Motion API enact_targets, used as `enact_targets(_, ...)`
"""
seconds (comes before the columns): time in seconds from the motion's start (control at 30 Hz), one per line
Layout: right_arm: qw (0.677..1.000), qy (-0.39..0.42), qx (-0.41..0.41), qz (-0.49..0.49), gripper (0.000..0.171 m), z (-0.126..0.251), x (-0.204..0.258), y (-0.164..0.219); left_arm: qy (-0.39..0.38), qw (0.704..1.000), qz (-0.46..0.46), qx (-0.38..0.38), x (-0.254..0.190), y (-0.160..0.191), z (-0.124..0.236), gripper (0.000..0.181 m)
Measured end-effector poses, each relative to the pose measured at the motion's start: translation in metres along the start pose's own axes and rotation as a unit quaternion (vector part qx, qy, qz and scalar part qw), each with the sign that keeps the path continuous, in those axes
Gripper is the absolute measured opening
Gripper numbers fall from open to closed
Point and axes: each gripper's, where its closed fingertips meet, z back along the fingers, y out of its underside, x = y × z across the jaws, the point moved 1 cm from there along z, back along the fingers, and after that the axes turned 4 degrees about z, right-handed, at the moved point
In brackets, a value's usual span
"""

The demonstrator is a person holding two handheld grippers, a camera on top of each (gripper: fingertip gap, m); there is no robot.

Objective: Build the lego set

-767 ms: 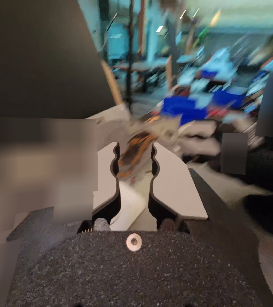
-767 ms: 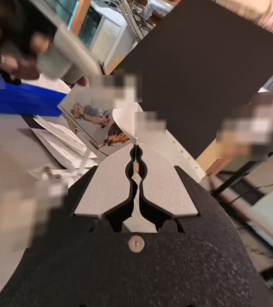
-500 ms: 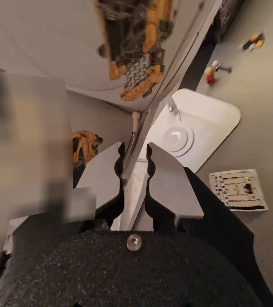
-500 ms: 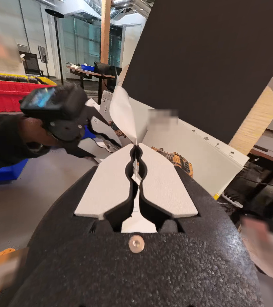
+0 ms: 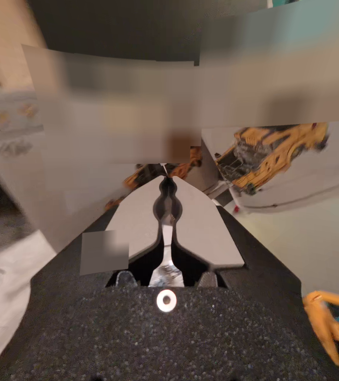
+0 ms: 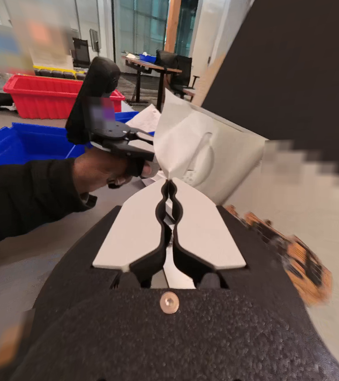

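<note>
The instruction booklet [image 6: 236, 165] stands open, with a picture of a yellow vehicle on its page [image 6: 288, 253]. My right gripper [image 6: 169, 180] is shut on the lower edge of a lifted white page [image 6: 177, 140]. My left gripper [image 5: 167, 178] has its fingertips together on a thin paper edge, with the yellow vehicle picture [image 5: 267, 156] just beyond it. In the right wrist view the left gripper [image 6: 144, 137], held by a hand in a black sleeve, reaches the same page from the left.
A red bin [image 6: 45, 97] and a blue bin [image 6: 26, 142] stand at the left on the grey table [image 6: 20, 268]. A black board [image 6: 288, 72] rises behind the booklet. A blurred orange piece [image 5: 333, 321] and white paper [image 5: 5, 288] lie near my left gripper. Tip to tip, the grippers are about 12 centimeters apart. My right gripper's tips are some 25 centimeters from the blurred orange piece [image 5: 333, 321].
My left gripper swung from looking down at the table to facing the booklet, and it closed on a page edge. My right gripper stayed shut on the page.
</note>
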Motion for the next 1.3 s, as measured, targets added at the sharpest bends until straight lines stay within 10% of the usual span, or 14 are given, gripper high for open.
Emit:
enact_targets(0.27, 0.986, -0.077, 0.09, 0.12, 0.03, -0.114, 0.043, 0.036, 0.082, 0.922, 0.348, -0.15, 0.035, 0.034, 0.023, 0.002)
enact_targets(0.4, 0.974, -0.192, -0.008, 0.121, 0.032, -0.083, 0.068, 0.013, 0.102, 0.909, 0.373, -0.156, 0.036, 0.035, 0.022, 0.002)
enact_targets(0.57, 0.981, 0.033, 0.015, 0.188, 0.007, -0.05, -0.02, 0.005, 0.126, 0.883, 0.416, -0.176, 0.037, 0.037, 0.022, 0.001)
enact_targets(0.8, 0.793, 0.182, 0.193, 0.548, 0.009, -0.108, -0.046, 0.04, 0.15, 0.827, 0.492, -0.228, 0.04, 0.053, 0.022, 0.002)
enact_targets(0.93, 0.801, 0.21, 0.189, 0.528, 0.003, -0.12, -0.049, 0.046, 0.154, 0.798, 0.511, -0.278, 0.036, 0.058, 0.025, 0.001)
enact_targets(1.07, 0.814, 0.222, 0.181, 0.506, 0.0, -0.122, -0.048, 0.046, 0.096, 0.818, 0.479, -0.305, 0.029, 0.05, 0.032, 0.001)
enact_targets(1.3, 0.839, 0.21, 0.167, 0.474, 0.0, -0.122, -0.045, 0.046, -0.011, 0.982, 0.091, -0.162, 0.002, 0.005, 0.018, 0.001)
